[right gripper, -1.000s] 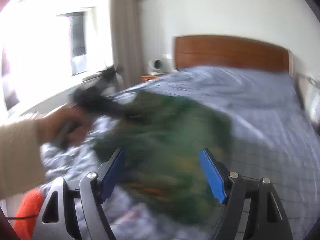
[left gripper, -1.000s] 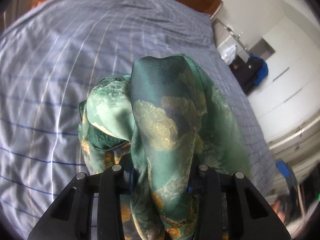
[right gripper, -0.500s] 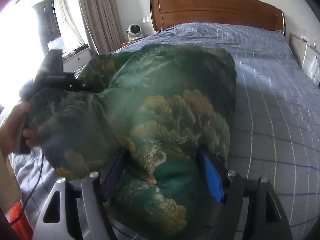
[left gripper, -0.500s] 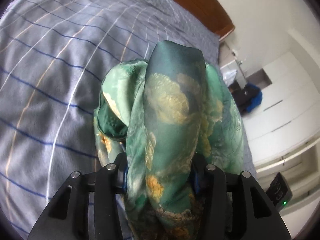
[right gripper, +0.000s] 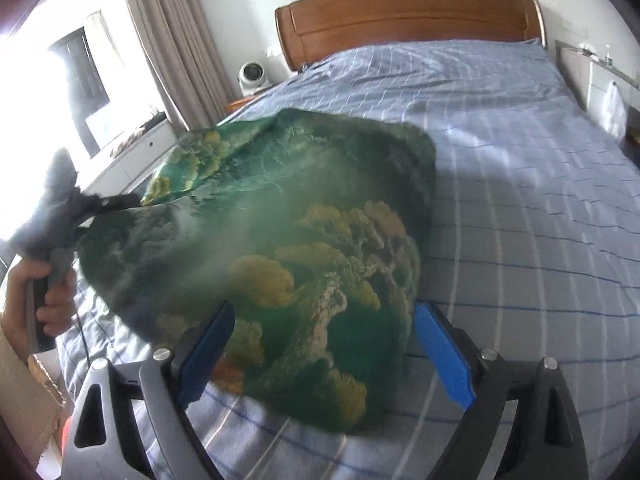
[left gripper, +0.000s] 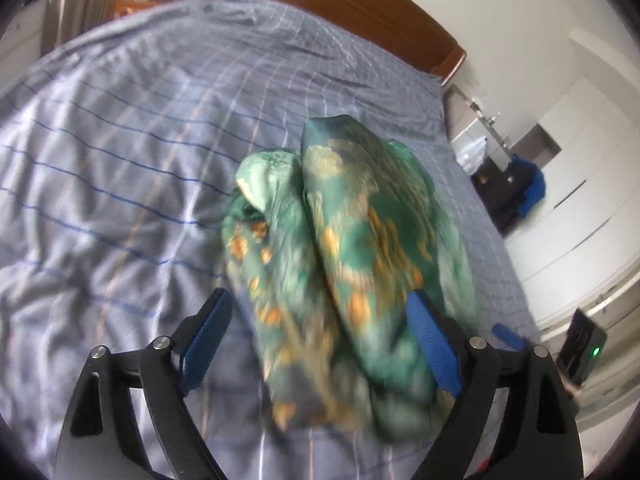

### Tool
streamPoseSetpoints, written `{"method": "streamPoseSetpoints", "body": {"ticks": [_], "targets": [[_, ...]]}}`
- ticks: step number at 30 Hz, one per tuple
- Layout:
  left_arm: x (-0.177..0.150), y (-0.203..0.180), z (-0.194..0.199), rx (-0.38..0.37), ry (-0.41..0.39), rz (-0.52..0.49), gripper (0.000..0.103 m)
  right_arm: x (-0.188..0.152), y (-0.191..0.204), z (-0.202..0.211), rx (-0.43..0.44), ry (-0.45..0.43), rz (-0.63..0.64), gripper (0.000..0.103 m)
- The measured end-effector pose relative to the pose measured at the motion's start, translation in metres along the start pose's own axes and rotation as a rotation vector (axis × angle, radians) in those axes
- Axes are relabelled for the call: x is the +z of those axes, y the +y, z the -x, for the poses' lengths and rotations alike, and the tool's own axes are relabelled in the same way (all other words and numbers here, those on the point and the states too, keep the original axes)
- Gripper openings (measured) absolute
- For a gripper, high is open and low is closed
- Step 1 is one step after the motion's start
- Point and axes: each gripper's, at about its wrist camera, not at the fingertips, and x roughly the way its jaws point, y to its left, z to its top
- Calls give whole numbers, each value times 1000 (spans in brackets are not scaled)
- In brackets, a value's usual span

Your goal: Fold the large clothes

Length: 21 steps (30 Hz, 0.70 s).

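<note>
- Green floral garment (left gripper: pixel 344 264), silky and bunched, sits on the blue checked bed (left gripper: pixel 120 152), near its foot end and well short of the wooden headboard (right gripper: pixel 408 12).
- Left tool (left gripper: pixel 320 344) stands wide: both blue pads are spread, and the cloth lies between them with the pads not pressing it, as far as the blurred view shows.
- Right tool (right gripper: pixel 324 356) is wide as well; its blue pads flank the lower edge of the garment (right gripper: pixel 304 248) without pinching it.
- In the right wrist view the far side of the cloth looks lifted towards the left hand (right gripper: pixel 44 300), though blur hides whether anything holds it there.
- Step in hand, as I judge it: letting the bundle settle, then finding edges to spread it flat before any fold.
- To do it well, seek a hem or corner rather than the thick middle of the heap; a grip on several layers would only drag the lump.
- Each tool should take one distinct edge, well apart, then draw outward low over the bed so the slippery fabric opens without sliding off.
- Risk: satin-like cloth may slip from a shallow pinch, so seat it deep between the pads.
</note>
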Motion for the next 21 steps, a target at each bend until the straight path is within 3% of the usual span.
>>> {"method": "streamPoseSetpoints", "body": {"ticks": [10,15,21], "targets": [[-78,-69,77,387,-205,-164,100,-60,-14,55,-80,77,-66,94],[-90,-79,83,455,-249,-155,101,-70,-23,87,-112,54,-79,95],[-97,-93,82,587,-255,-171,101,-71,-28,109,-120,20,-98,97]]}}
